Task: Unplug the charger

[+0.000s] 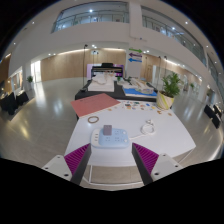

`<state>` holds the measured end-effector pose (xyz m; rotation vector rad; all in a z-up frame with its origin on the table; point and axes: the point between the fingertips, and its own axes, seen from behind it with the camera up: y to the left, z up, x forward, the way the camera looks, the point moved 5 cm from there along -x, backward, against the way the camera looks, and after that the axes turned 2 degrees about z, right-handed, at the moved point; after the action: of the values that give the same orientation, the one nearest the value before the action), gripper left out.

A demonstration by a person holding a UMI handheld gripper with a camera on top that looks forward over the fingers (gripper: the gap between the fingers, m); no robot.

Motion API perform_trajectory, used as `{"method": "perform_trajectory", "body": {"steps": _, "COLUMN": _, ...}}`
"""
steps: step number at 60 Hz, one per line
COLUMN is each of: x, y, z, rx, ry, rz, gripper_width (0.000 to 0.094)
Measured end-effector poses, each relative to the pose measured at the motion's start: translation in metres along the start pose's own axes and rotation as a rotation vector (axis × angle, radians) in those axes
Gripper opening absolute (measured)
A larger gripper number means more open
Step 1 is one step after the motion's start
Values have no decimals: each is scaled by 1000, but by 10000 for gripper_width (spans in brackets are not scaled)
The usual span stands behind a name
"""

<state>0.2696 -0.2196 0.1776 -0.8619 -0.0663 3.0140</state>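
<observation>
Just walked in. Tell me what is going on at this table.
A person is holding a handheld gripper over a white table. Its fingers are open, and a pale blue-and-white boxy device, probably the charger, sits on the table between their tips with a gap on each side, so nothing is gripped yet. A coiled white cable lies beside it, a small ring-shaped thing lies just beyond it, and a pink sheet lies farther back. The unplugging seems not to have started.

White power strip (110,137) lying flat on a white table, just ahead of and between the open fingers, small white charger (110,131) plugged into its top, white cable (148,127) coiled just beside it
</observation>
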Motion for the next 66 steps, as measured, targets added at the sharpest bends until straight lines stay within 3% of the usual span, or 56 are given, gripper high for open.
{"method": "perform_trajectory", "body": {"steps": 21, "x": 124, "y": 15, "z": 2, "rx": -4, "ry": -89, "rz": -11, "gripper_width": 852}}
{"method": "perform_trajectory", "body": {"steps": 37, "x": 211, "y": 13, "z": -1, "rx": -17, "ry": -75, "rz": 13, "gripper_width": 811}}
{"method": "perform_trajectory", "body": {"steps": 41, "x": 224, "y": 14, "z": 0, "rx": -31, "ry": -71, "rz": 23, "gripper_width": 735}}
{"method": "perform_trajectory", "body": {"steps": 46, "x": 234, "y": 13, "z": -2, "rx": -31, "ry": -58, "rz": 28, "gripper_width": 316}}
{"method": "perform_trajectory", "body": {"steps": 47, "x": 234, "y": 13, "z": 1, "rx": -26, "ry": -72, "rz": 31, "gripper_width": 278}}
{"method": "perform_trajectory", "body": {"steps": 56, "x": 235, "y": 12, "z": 1, "rx": -10, "ry": -60, "rz": 43, "gripper_width": 210}}
{"method": "perform_trajectory", "body": {"steps": 66, "x": 229, "y": 12, "z": 5, "rx": -26, "ry": -86, "rz": 67, "gripper_width": 210}}
